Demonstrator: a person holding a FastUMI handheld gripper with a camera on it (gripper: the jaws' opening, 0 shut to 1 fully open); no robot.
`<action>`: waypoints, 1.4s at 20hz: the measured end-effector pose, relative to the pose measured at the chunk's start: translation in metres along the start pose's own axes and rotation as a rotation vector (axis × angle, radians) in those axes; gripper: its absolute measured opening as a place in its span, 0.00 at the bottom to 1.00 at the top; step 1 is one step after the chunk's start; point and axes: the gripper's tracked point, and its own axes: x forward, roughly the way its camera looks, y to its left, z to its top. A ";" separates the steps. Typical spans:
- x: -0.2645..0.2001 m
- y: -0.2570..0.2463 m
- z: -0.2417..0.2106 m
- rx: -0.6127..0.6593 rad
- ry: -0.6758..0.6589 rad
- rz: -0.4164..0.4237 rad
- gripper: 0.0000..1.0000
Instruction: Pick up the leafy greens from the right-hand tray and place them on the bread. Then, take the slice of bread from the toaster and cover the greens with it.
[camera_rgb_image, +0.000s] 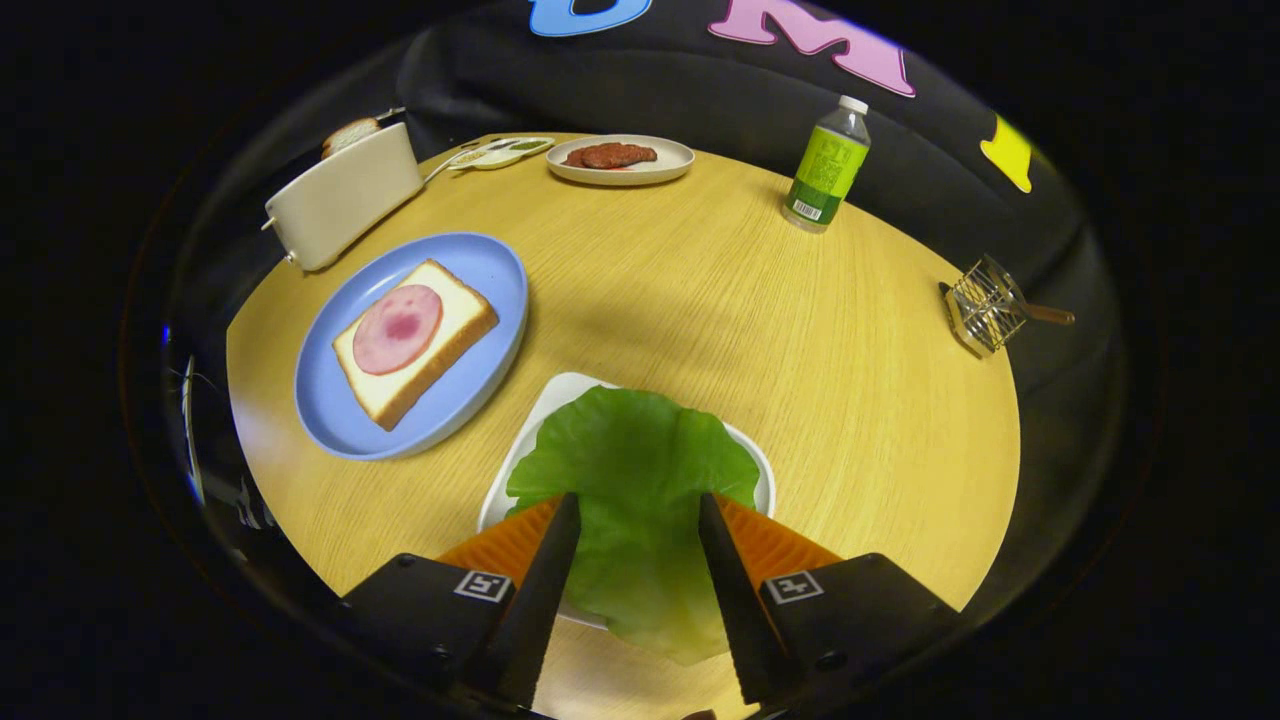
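step one in hand: my gripper (638, 510) spread wide over lettuce leaf (635, 470), gripping nothing. leaf lies on white tray (560, 395), between fingers. next i'd lower, pinch leaf, carry to ham-topped bread (415, 340) on blue plate (480, 265). toaster (345, 195) slice waits.

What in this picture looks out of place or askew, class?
Little stands out. The lettuce leaf overhangs the near edge of its white tray, between the open fingers. The wire rack lies tipped at the table's edge. Nothing looks spilled or damaged.
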 end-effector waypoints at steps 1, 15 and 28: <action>0.001 0.001 -0.004 0.034 0.020 0.011 0.71; -0.033 -0.004 0.013 0.163 -0.043 -0.047 0.09; -0.105 0.069 0.092 0.083 -0.193 0.019 0.09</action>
